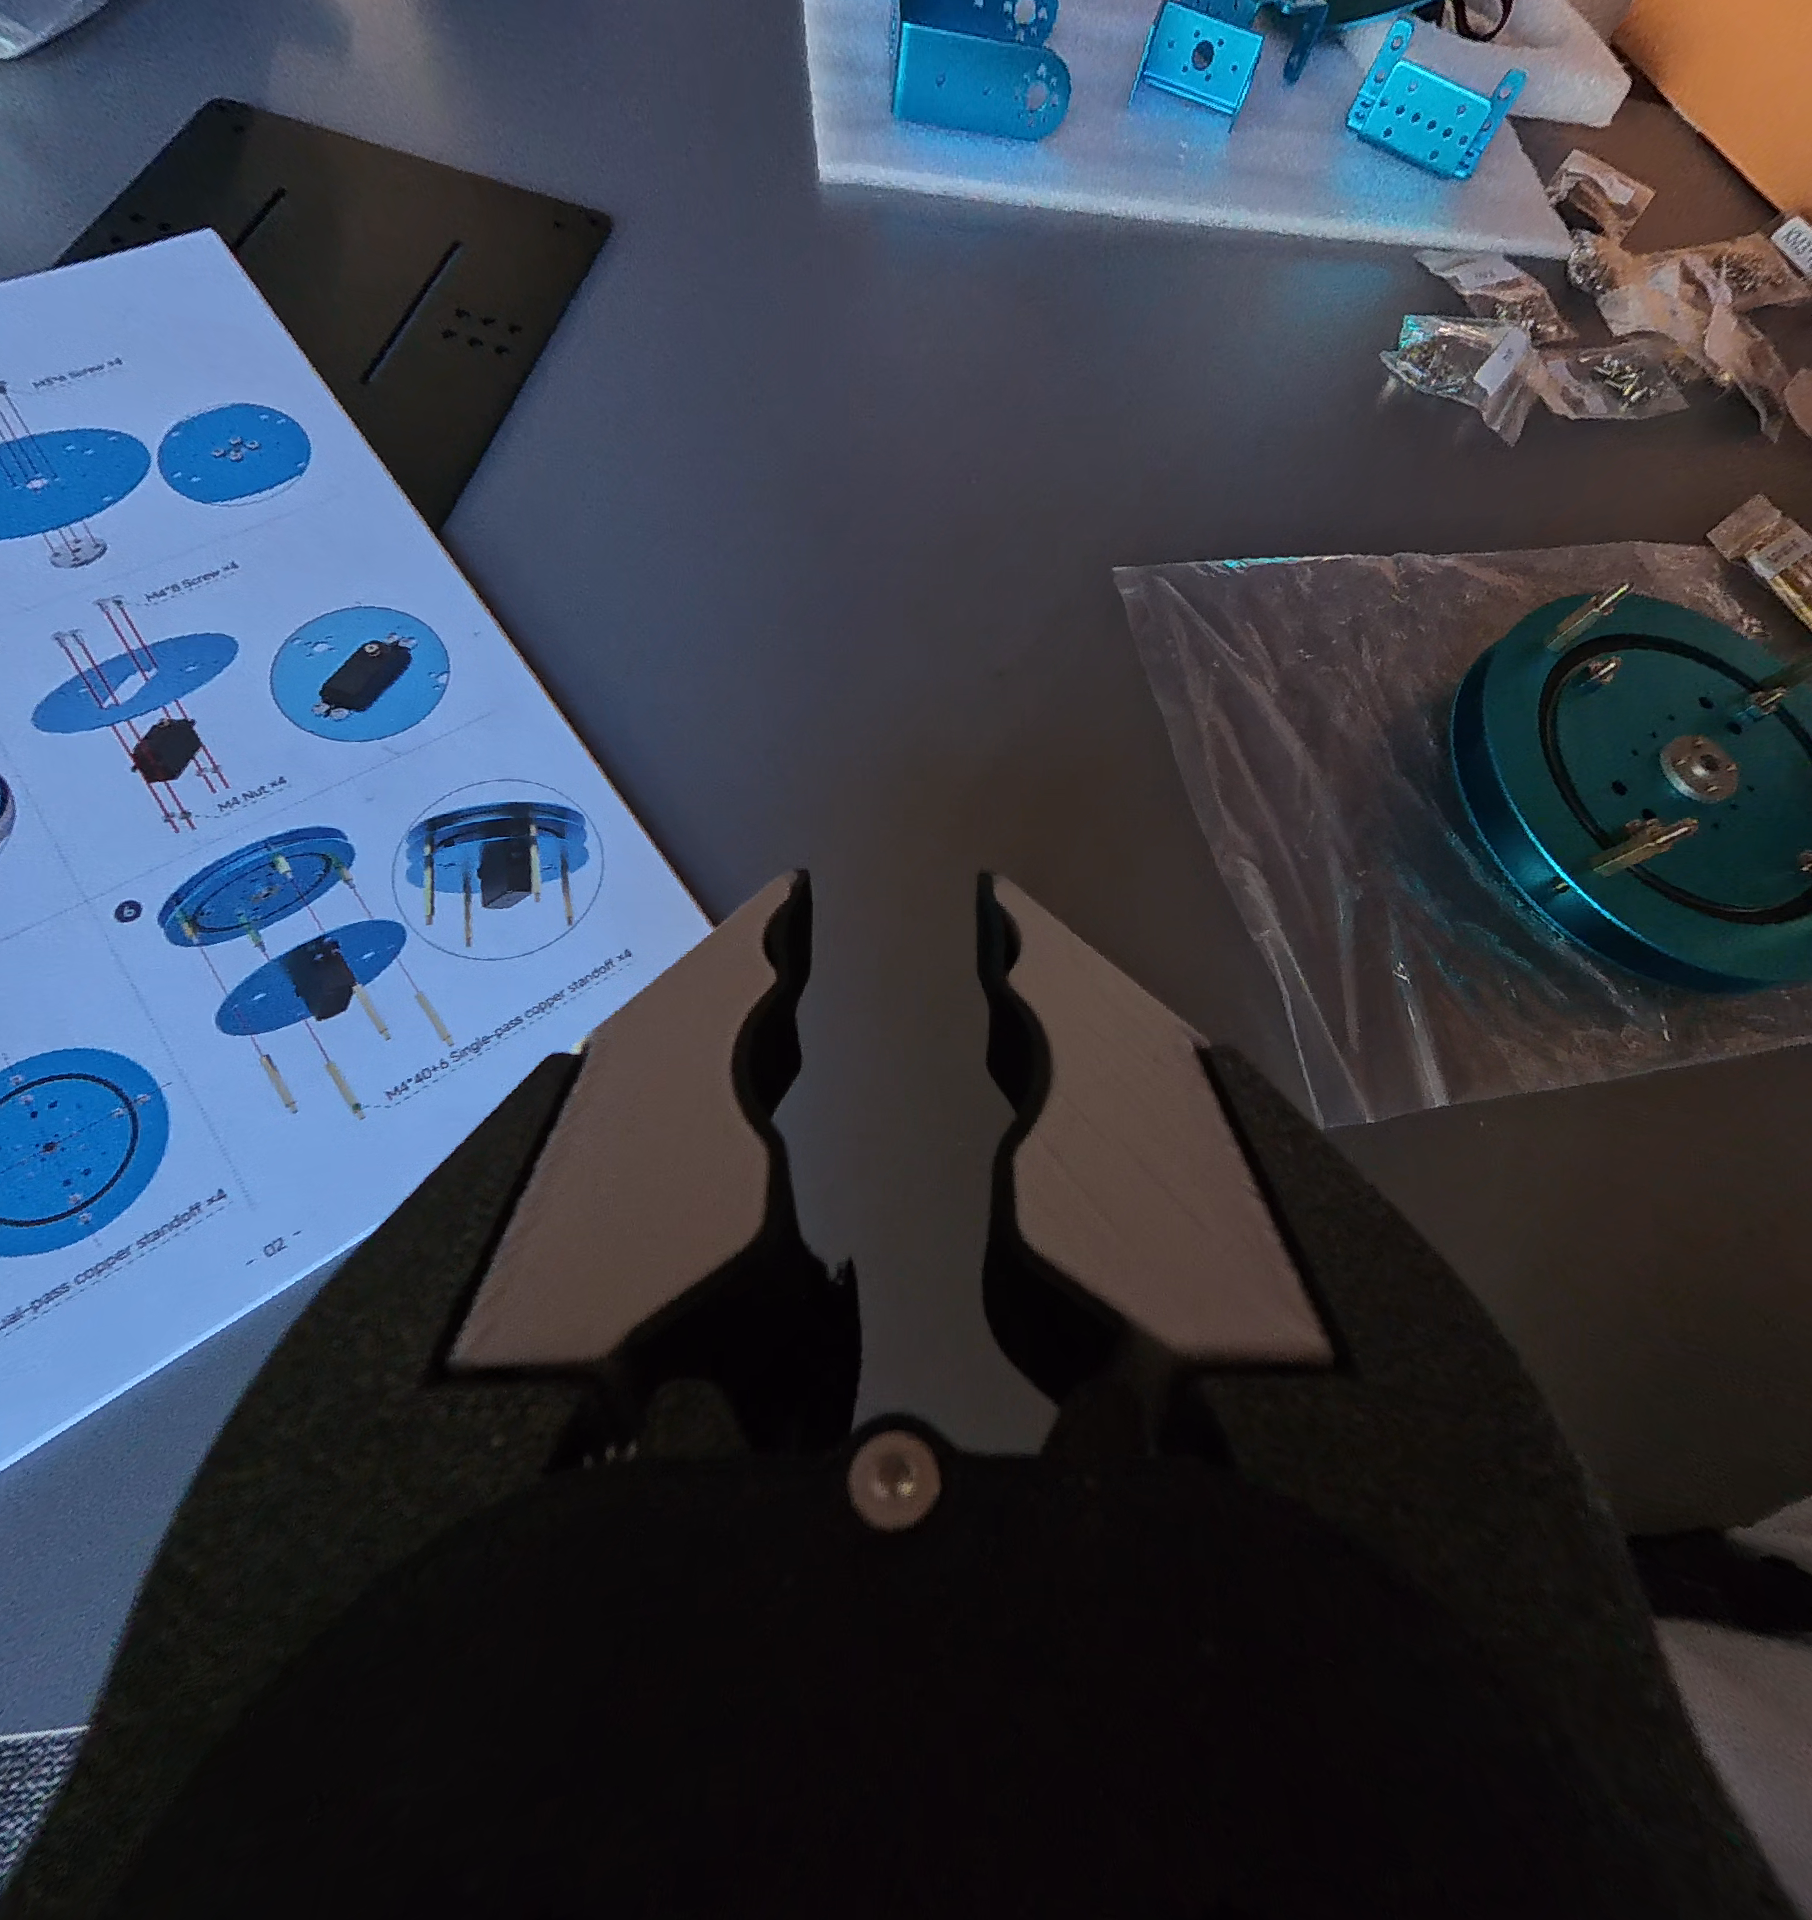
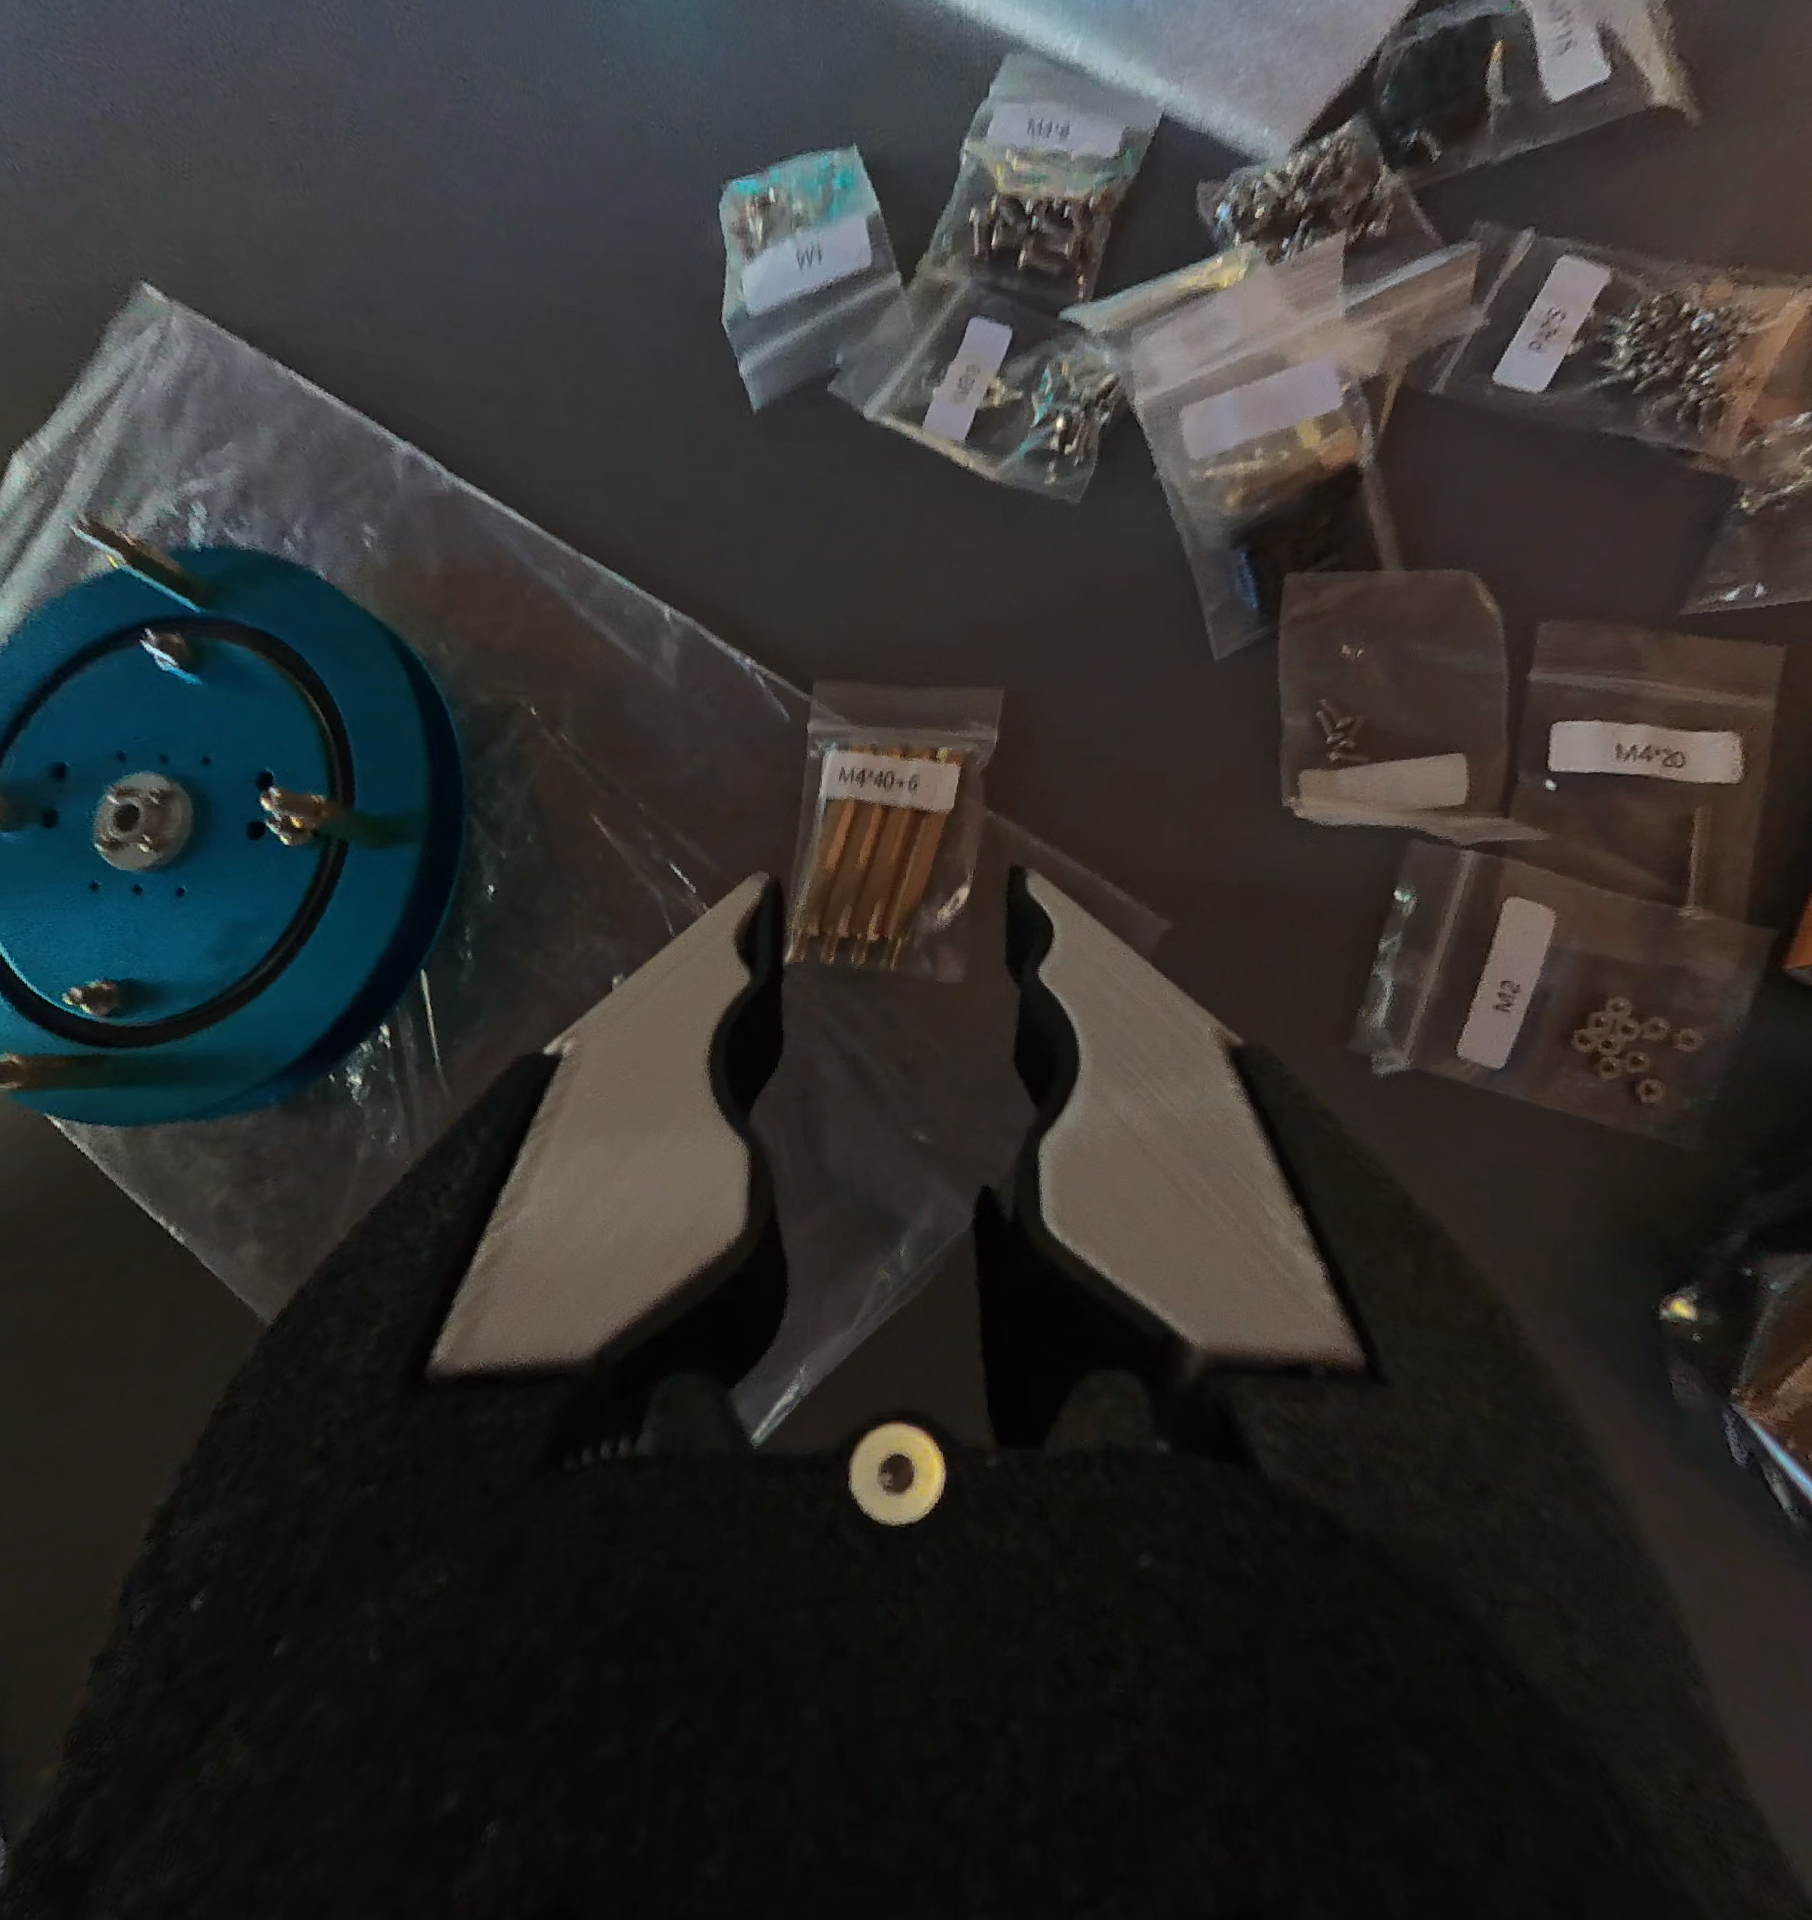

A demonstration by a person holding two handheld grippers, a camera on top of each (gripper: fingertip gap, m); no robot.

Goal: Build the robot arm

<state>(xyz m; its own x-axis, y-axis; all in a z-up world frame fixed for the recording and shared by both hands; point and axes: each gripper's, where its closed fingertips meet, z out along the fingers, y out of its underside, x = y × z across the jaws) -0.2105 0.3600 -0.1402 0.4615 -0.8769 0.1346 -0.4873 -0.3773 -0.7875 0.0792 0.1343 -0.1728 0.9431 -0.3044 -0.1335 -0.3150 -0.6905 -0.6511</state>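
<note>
— Left gripper [image 1: 894, 883]: state?
— Fingers are held apart and nothing is clamped. Only bare grey table [image 1: 881, 520] is seen in the gap, and nothing is touched.

— Nearest things?
— An instruction sheet [image 1: 258, 727] is laid at 9 o'clock, with its corner just beside the left finger. A black plate [image 1: 382, 270] is partly covered by it, at 10 o'clock. A blue disc [image 1: 1660, 790] with brass posts standing up is set on a clear plastic bag [image 1: 1297, 779] at 3 o'clock, well apart from the tips.

— Farther off?
— Blue brackets [image 1: 975, 73] are laid on white foam [image 1: 1089, 156] at 12 to 1 o'clock. Small bags of screws [image 1: 1660, 312] are scattered at 2 o'clock.

— Right gripper [image 2: 894, 883]?
— It is also spread open and nothing is gripped. A small bag of brass posts [image 2: 891, 831] is found at 12 o'clock, just beyond the tips and lined up with the gap. Contact cannot be told. A corner of the clear plastic bag is seen under the fingers.

— Around it?
— The blue disc is placed at 9 o'clock in this view. The small bags of screws are spread from 12 to 3 o'clock. A bag of nuts [image 2: 1567, 997] is closest at 3 o'clock, apart from the right finger. Some blur is noted, so the finer contents are left out.
</note>
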